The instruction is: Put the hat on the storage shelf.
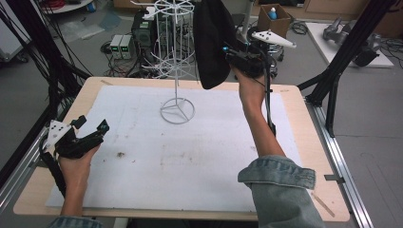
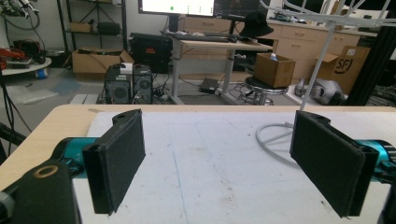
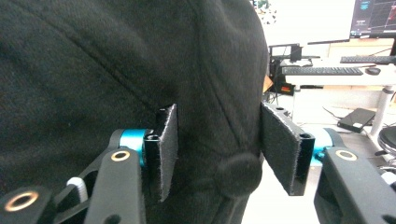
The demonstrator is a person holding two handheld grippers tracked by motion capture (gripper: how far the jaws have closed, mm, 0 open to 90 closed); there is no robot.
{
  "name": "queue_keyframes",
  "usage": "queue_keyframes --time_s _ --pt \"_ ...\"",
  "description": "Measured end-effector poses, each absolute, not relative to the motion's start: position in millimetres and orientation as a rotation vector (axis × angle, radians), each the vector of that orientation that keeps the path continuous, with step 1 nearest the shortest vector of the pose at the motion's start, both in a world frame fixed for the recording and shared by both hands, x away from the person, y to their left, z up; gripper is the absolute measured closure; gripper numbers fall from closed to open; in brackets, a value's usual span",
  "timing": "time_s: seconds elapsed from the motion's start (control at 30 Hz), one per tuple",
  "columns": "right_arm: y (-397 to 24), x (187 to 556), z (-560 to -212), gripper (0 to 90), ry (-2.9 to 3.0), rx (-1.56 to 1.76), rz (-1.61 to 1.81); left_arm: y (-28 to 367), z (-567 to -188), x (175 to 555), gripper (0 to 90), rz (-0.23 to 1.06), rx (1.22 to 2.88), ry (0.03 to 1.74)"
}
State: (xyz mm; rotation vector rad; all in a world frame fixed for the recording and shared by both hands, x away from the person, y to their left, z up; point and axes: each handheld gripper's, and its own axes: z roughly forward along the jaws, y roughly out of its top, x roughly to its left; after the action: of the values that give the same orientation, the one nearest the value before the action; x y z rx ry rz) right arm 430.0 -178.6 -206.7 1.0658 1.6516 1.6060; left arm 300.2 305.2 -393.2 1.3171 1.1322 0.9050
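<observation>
A black cap (image 1: 211, 42) hangs on the upper arms of a white wire rack (image 1: 177, 90) at the back middle of the table. My right gripper (image 1: 234, 56) is raised beside the cap's right side. In the right gripper view its jaws (image 3: 218, 112) stand apart around the cap's crown (image 3: 116, 60). The top button (image 3: 238, 175) sits between them, and there is a gap at the right pad (image 3: 280, 144), so the gripper is open. My left gripper (image 1: 92, 124) rests low at the table's left, open, with nothing between its pads (image 2: 217, 126).
The rack's ring base (image 2: 275, 135) stands on a white mat (image 1: 190, 156) covering the wooden table (image 1: 294, 95). Black frame posts (image 1: 342, 52) rise at the right and left. Computers, a cardboard box (image 1: 273, 19) and cables lie beyond the far edge.
</observation>
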Motion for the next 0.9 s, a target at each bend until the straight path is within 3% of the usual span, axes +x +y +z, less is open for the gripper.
queue_keyframes --time_s 0.5,0.9 --pt "-190.5 424.7 -199.8 35.1 1.595 1.061 1.598 305.3 -393.2 300.1 18.1 0.901 1.313 1.132" --pt "-230.1 391.0 -178.1 26.6 1.540 1.012 1.549 304.2 -393.0 300.1 18.1 0.906 1.319 1.130"
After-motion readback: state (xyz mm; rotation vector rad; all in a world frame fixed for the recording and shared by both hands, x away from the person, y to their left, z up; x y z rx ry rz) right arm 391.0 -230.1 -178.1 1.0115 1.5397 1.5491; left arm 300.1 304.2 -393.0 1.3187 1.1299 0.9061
